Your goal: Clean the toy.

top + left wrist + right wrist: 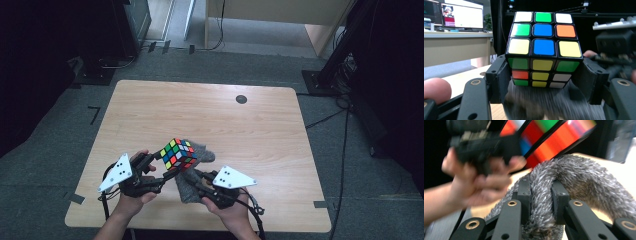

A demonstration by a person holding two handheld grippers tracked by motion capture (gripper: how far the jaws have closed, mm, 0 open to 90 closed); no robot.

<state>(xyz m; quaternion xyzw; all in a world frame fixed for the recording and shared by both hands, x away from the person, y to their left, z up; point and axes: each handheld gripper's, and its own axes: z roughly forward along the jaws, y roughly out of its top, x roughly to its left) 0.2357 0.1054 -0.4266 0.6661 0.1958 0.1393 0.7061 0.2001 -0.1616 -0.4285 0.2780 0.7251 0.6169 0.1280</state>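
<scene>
Left gripper [544, 82] pinched puzzle cube [543, 47]; right gripper [541, 202], at its 4 o'clock, pinched grey cloth [579, 177].

Lab: monitors [461, 16], camera stands [345, 45]

No legible text, label, brand, number or sign anywhere I look. The monitor [461, 16] behind my left claw carries a pale window and a small picture, both too blurred to read. The puzzle cube [544, 46] bears plain colour stickers without print, and the grey plates on top of my claws show dark dots only, no lettering.
</scene>
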